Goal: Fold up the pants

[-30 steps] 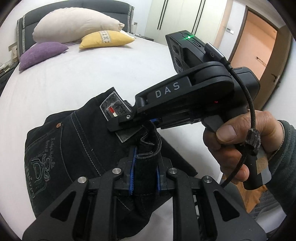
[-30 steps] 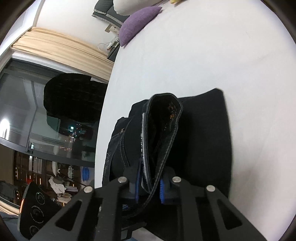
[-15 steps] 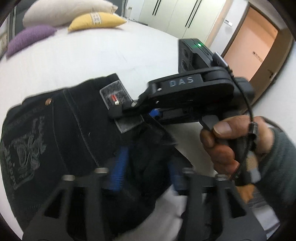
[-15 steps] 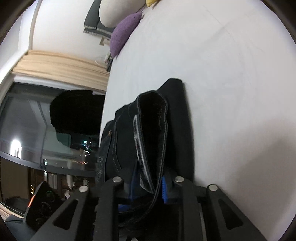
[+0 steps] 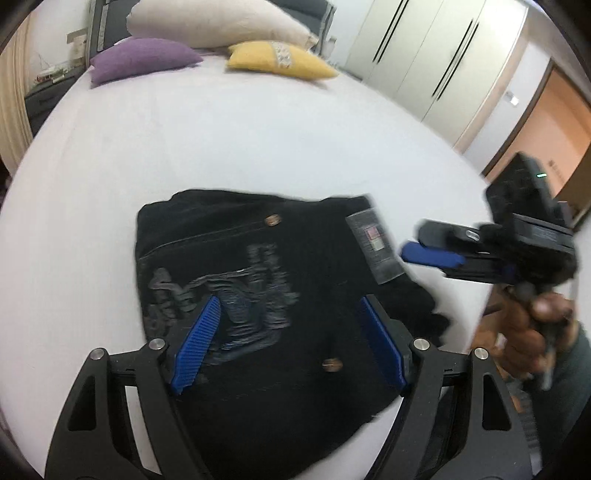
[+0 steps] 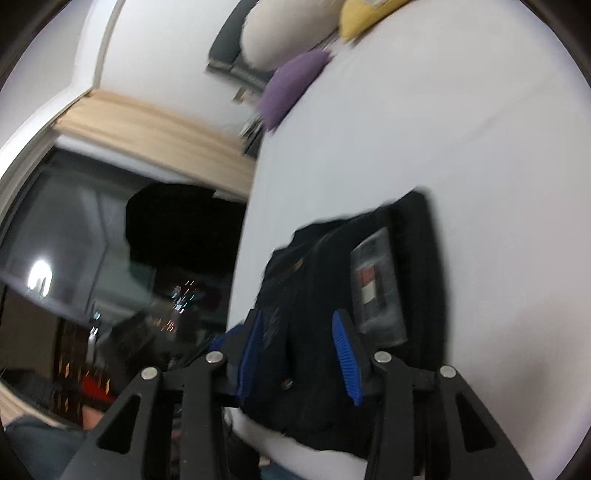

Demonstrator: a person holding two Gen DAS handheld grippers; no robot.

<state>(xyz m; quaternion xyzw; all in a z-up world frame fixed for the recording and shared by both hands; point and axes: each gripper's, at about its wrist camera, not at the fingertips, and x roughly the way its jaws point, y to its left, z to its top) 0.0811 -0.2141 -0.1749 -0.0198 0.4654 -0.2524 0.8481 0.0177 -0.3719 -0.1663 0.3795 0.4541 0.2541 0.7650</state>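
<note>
The black jeans (image 5: 295, 258) lie folded into a compact packet on the white bed (image 5: 221, 147), back pocket embroidery and grey label patch (image 5: 373, 240) facing up. My left gripper (image 5: 290, 339) hovers over the near part of the packet; its jaws are opening and the blue pads stand wide apart, clear of the cloth. At the packet's right edge, a hand (image 5: 535, 332) holds my right gripper (image 5: 428, 254). In the right wrist view the right gripper (image 6: 299, 350) is also opening, the jeans (image 6: 417, 251) lying beyond its pads, with no fabric pinched.
A purple pillow (image 5: 144, 61), a yellow one (image 5: 280, 61) and a large cream one (image 5: 214, 24) lie at the head of the bed. White wardrobes (image 5: 424, 55) and a doorway (image 5: 546, 122) stand to the right. A dark window (image 6: 110, 240) is past the bed's left edge.
Both grippers were shut on the folded waistband edge; both have let go and opened. The left one drew back, the right one moved off to the right, and the jeans now lie flat.
</note>
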